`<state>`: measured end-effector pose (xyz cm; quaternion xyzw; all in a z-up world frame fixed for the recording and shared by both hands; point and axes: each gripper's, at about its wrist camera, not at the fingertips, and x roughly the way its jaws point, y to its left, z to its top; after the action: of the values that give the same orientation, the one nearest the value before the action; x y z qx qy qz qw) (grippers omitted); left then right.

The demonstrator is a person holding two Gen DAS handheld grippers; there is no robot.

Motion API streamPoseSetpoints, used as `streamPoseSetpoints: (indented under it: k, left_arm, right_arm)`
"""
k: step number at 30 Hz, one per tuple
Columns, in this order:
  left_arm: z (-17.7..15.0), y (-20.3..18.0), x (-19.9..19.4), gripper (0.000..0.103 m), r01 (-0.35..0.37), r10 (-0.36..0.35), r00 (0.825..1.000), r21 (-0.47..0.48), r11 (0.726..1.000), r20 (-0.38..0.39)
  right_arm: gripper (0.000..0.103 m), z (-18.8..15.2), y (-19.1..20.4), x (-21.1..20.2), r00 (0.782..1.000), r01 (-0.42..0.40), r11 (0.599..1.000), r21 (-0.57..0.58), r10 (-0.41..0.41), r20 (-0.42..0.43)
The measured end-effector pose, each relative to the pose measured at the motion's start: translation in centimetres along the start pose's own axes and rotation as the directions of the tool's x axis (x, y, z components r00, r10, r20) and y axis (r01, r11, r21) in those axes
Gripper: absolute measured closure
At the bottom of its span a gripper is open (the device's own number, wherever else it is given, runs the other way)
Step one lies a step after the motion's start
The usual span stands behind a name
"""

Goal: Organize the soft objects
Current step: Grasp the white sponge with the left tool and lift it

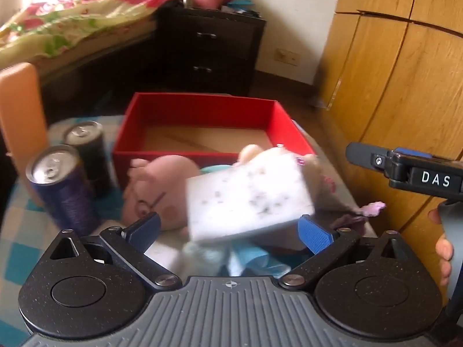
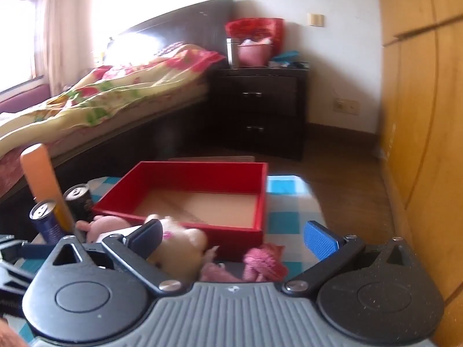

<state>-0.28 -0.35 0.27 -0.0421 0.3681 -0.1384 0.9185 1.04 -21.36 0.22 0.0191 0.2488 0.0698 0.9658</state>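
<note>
A white speckled sponge block (image 1: 249, 199) lies tilted and blurred between the fingers of my left gripper (image 1: 228, 231), over a pink pig plush (image 1: 153, 190) and a beige plush (image 1: 311, 164). The left pad stands apart from the sponge, so this gripper is open. Under it lies a light blue cloth (image 1: 254, 260). Just beyond stands the red box (image 1: 196, 107) with a bare cardboard floor. My right gripper (image 2: 234, 234) is open and holds nothing; below it are the beige plush (image 2: 185, 245) and a pink knitted toy (image 2: 263, 263), in front of the red box (image 2: 262, 199).
Two drink cans (image 1: 58, 185) (image 1: 86, 150) stand left of the box, by an orange chair back (image 1: 20, 110). The table wears a blue-and-white checked cloth (image 2: 289, 202). A bed (image 2: 101, 98), a dark nightstand (image 2: 260, 107) and a wooden wardrobe (image 1: 390, 72) surround it.
</note>
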Motion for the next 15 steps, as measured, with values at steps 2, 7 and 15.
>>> streamPoseSetpoints:
  k: [2, 7, 15]
  left_arm:
    - [0.3, 0.0, 0.6, 0.008, 0.007, -0.007, 1.0, -0.029, 1.0, -0.018]
    - [1.0, -0.5, 1.7, 0.011, -0.018, 0.017, 0.999, -0.029, 0.999, -0.037]
    - [1.8, -0.6, 1.5, 0.008, -0.007, 0.006, 1.0, -0.043, 0.999, -0.018]
  right_arm:
    - [0.018, -0.1, -0.8, 0.0, 1.0, -0.001, 1.0, 0.022, 0.001, -0.02]
    - [0.018, -0.1, -1.8, 0.0, 0.999, 0.001, 0.998, 0.064, 0.001, -0.036]
    - [0.018, -0.3, -1.8, -0.1, 0.999, 0.006, 0.997, 0.078, -0.003, -0.042]
